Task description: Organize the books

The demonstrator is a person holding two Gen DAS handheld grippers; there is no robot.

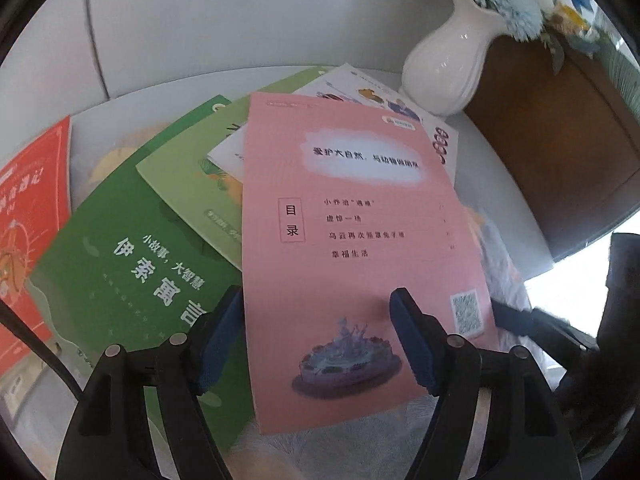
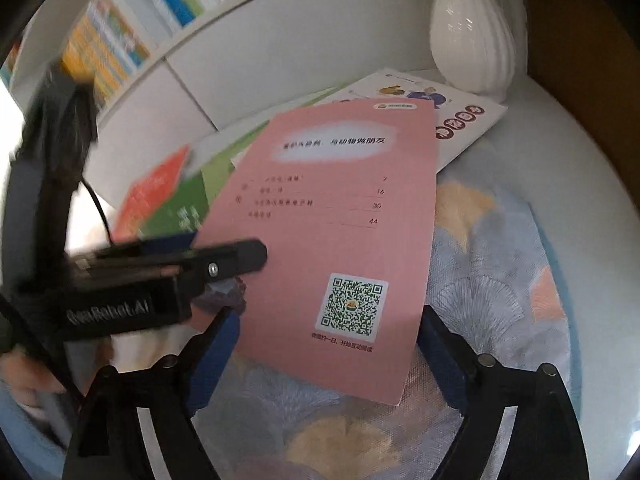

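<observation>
An orange book lies at the far left of the worktop, its right edge tucked under a dark green book. A light green book overlaps that one, and a pink book sits on top of the pile, back cover up. A white illustrated book pokes out behind it, beside a white vase of flowers. The left claw hangs over the pink book's near left edge, jaws wide, gripping nothing. The right claw straddles the pink book's near right corner, jaws wide and apart from the cover. A patterned cloth covers the worktop.
</observation>
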